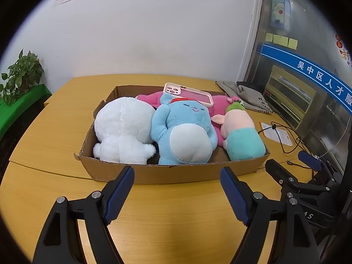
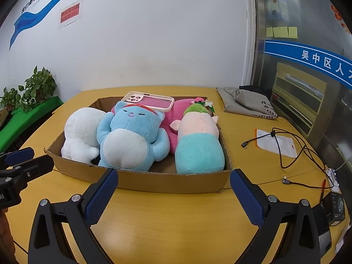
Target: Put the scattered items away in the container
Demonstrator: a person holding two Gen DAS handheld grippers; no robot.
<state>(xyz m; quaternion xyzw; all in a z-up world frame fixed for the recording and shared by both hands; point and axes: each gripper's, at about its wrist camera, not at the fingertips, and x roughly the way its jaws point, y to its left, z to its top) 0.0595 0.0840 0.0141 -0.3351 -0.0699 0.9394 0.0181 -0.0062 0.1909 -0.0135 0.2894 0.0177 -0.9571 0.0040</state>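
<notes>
A: Four plush toys lie in the cardboard box [image 1: 167,173] already: the white plush [image 1: 124,129] at the left end, the blue plush [image 1: 183,132] in the middle, the pink-and-teal plush [image 1: 241,135] at the right, and a magenta plush [image 1: 220,104] mostly buried behind them. A phone case [image 1: 189,93] rests on top, near the far wall.

B: And the grippers?

A: Both hang over the bare worktop [image 1: 165,215] just short of the box. The left gripper [image 1: 177,195] has its jaws wide apart with nothing between them; the right gripper [image 2: 173,197] likewise, empty.

B: How would those toys handle?

A: Light and soft, I'd judge; they squash under the pads, so a pinch across a limb or the narrow part of a body should hold. The case looks stiff and smooth, likely to slip; grip it across its short edges.

B: Anything one camera catches that the other misses?

A: The right wrist view shows a black cable [image 2: 286,151] and a white packet [image 2: 276,143] on the worktop right of the box, plus a small dark box [image 2: 335,206] at the edge. The left view shows the box's left wall more fully.
</notes>
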